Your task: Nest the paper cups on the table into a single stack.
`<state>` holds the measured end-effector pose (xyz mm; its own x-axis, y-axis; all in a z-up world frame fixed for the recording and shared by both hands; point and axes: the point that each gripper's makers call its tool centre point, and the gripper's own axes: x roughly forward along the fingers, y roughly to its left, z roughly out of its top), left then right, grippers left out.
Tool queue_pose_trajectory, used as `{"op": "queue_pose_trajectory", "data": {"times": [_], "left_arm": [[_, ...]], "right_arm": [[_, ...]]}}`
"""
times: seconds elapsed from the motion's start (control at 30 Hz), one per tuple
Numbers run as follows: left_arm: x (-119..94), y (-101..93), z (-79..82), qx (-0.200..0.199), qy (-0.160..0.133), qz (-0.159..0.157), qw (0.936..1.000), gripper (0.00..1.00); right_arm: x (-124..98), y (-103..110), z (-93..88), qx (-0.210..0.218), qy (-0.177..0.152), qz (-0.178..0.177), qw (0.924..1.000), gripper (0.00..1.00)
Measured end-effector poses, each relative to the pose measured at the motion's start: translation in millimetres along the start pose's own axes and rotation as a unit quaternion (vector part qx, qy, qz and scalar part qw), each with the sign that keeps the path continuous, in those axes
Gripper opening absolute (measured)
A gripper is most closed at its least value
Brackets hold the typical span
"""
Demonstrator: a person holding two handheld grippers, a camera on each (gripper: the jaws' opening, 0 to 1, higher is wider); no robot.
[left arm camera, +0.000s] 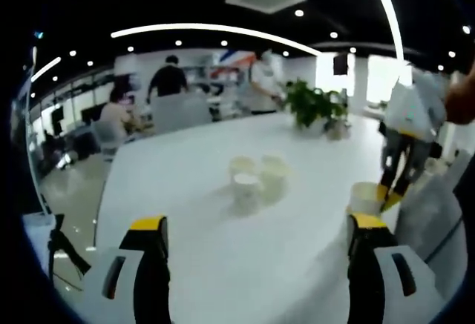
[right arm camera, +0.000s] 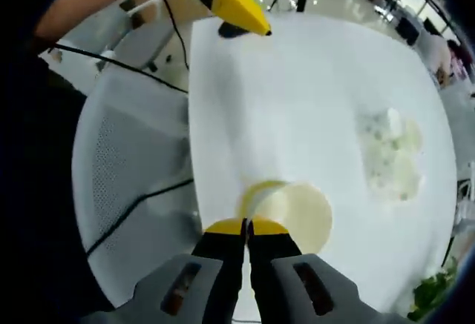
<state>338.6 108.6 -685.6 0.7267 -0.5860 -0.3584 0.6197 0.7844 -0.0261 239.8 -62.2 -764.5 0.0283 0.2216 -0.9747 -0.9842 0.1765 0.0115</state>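
On the smooth white round table (left arm camera: 193, 213), three pale paper cups (left arm camera: 256, 179) cluster. The left gripper (left arm camera: 256, 227) is spread wide; the right gripper (right arm camera: 246, 225) pinches a round cream paper cup (right arm camera: 293, 216) by its rim.

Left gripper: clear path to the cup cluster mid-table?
Probably yes. The left gripper is open and faces the paper cups, with bare white table between them.

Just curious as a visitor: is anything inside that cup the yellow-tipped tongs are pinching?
The right gripper is shut on the rim of a paper cup. Looking down into it, the inside seems empty and pale. The part of the rim under the tips is hidden.
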Motion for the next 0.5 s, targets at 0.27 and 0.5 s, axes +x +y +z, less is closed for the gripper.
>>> {"op": "queue_pose_trajectory", "data": {"times": [0.27, 0.5], "left_arm": [[-0.5, 2.3, -1.3, -0.003, 0.001, 0.004, 1.0, 0.98], [-1.1, 2.0, -2.0, -0.003, 0.001, 0.005, 1.0, 0.98]], "right_arm": [[7.8, -0.1, -2.7, 0.003, 0.002, 0.002, 1.0, 0.0], [12.8, -0.4, -1.4, 0.001, -0.003, 0.001, 1.0, 0.0]]}}
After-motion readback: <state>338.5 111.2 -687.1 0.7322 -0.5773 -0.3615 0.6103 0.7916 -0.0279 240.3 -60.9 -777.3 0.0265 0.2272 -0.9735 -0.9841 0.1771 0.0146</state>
